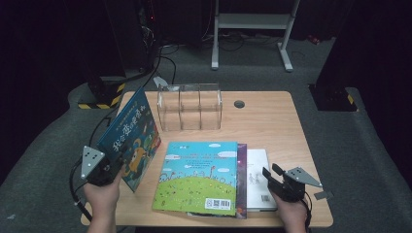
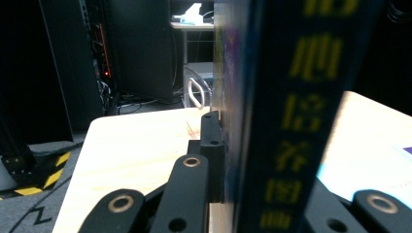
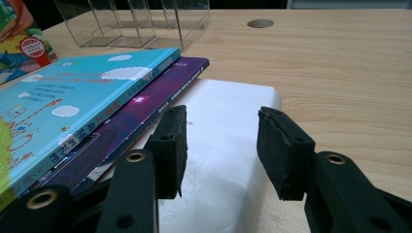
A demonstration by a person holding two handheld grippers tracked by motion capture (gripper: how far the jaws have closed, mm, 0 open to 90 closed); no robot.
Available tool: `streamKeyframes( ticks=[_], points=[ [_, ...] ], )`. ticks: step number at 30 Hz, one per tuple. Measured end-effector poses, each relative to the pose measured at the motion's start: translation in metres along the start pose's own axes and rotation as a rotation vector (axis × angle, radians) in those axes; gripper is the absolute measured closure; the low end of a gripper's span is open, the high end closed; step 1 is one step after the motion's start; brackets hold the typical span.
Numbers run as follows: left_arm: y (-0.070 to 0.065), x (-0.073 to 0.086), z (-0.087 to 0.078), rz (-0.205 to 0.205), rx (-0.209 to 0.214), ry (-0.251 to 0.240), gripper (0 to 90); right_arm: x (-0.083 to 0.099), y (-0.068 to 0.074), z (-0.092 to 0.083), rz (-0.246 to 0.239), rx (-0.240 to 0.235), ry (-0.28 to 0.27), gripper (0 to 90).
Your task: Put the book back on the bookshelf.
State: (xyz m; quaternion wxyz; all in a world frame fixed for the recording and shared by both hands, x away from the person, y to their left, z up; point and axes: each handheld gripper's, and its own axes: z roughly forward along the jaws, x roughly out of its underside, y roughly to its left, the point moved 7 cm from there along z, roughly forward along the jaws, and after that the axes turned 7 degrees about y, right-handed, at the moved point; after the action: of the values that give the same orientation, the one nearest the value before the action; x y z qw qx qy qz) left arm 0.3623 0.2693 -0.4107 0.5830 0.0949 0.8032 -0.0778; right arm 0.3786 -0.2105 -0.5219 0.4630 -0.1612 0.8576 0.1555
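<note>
A blue picture book (image 1: 131, 133) stands tilted up on edge at the table's left, and my left gripper (image 1: 116, 175) is shut on its near lower corner. In the left gripper view the book's dark spine with yellow characters (image 2: 291, 121) rises between the jaws, one black finger (image 2: 212, 145) flat against its cover. My right gripper (image 1: 272, 171) is open at the front right, low over a white book (image 3: 228, 107), with nothing between its pads (image 3: 170, 145). The white book lies under a purple book (image 3: 145, 107) and a light-blue book (image 1: 199, 177).
A clear acrylic divider rack (image 1: 189, 107) stands at the back of the wooden table (image 1: 272, 126), with a round cable hole (image 1: 239, 103) to its right. Dark floor, black stands and a grey frame lie beyond the table.
</note>
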Motion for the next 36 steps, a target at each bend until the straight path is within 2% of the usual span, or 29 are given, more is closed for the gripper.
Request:
streamKeyframes(
  ticks=[9,13,16,19,22,24,28,30,36],
  points=[
    [-0.006,-0.006,0.004,0.004,-0.006,-0.010,83.2,0.001,0.000,-0.002,-0.001,0.005,0.001,54.5],
    [-0.010,-0.014,0.009,0.003,-0.008,-0.024,83.1,-0.004,-0.007,-0.005,0.005,0.011,-0.003,54.2],
    [-0.013,-0.021,0.013,0.006,-0.009,-0.033,83.1,-0.006,-0.014,-0.009,-0.042,0.041,0.023,54.2],
    [-0.018,-0.029,0.016,0.000,-0.010,-0.048,83.1,-0.005,-0.023,-0.016,-0.028,0.055,0.011,54.4],
    [-0.024,-0.036,0.022,0.002,-0.018,-0.059,83.1,0.006,-0.030,-0.019,0.009,0.057,-0.005,54.9],
    [-0.027,-0.039,0.025,-0.005,-0.020,-0.063,83.1,0.010,-0.031,-0.019,0.005,0.052,0.011,54.8],
    [-0.033,-0.053,0.036,-0.015,-0.009,-0.069,83.1,0.010,-0.029,-0.022,0.003,0.048,-0.002,55.2],
    [-0.035,-0.060,0.041,-0.009,-0.015,-0.072,83.1,0.009,-0.027,-0.021,-0.010,0.046,0.000,55.3],
    [-0.039,-0.079,0.061,-0.001,-0.033,-0.073,83.1,0.009,-0.025,-0.021,-0.008,0.035,0.000,55.7]
  ],
)
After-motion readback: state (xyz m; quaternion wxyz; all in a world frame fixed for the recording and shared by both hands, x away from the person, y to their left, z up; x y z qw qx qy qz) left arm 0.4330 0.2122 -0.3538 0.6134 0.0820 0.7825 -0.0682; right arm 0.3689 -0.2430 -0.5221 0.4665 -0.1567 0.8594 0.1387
